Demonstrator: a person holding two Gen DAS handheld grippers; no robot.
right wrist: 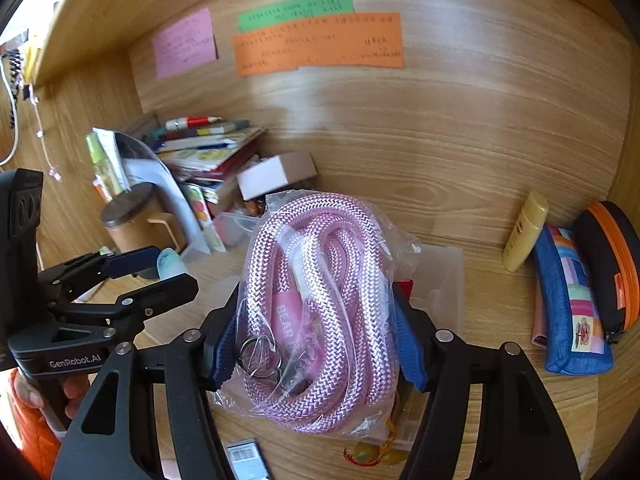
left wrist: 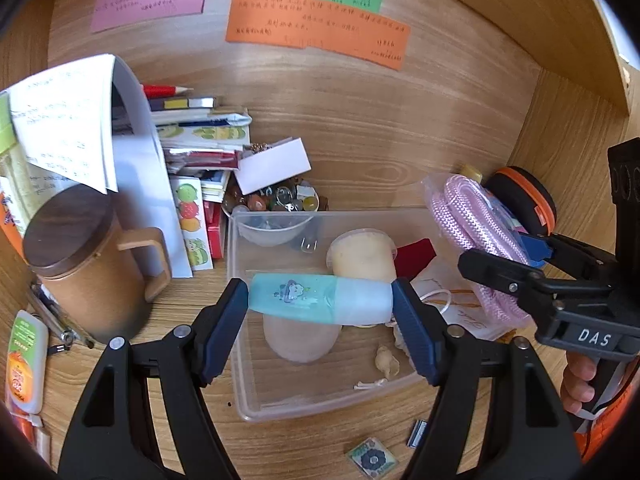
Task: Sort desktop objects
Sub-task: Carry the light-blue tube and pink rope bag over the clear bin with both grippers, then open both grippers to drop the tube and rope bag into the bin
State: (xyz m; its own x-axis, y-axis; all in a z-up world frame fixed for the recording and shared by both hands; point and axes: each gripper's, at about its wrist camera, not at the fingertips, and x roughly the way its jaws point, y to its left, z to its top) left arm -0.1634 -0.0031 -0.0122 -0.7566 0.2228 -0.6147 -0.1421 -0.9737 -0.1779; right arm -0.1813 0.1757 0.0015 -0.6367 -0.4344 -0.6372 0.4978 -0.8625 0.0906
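Note:
My left gripper (left wrist: 320,304) is shut on a teal and pale blue tube (left wrist: 316,300), held sideways above a clear plastic bin (left wrist: 240,320). The bin holds a yellowish cup (left wrist: 362,254), a pinkish cup under the tube, a small clear bowl and small trinkets. My right gripper (right wrist: 316,332) is shut on a bagged pink braided rope (right wrist: 316,308). In the left wrist view, the right gripper (left wrist: 504,264) holds that rope (left wrist: 472,224) at the bin's right edge. In the right wrist view, the left gripper (right wrist: 160,268) holds the tube (right wrist: 170,264) at left.
A brown lidded mug (left wrist: 84,272) stands left of the bin. Books, stickers and papers (left wrist: 192,148) pile behind it. A white box (left wrist: 272,164) and beads lie behind the bin. A yellow bottle (right wrist: 524,232), blue pouch (right wrist: 568,304) and black-orange case (right wrist: 608,264) sit right. Notes hang on the back wall.

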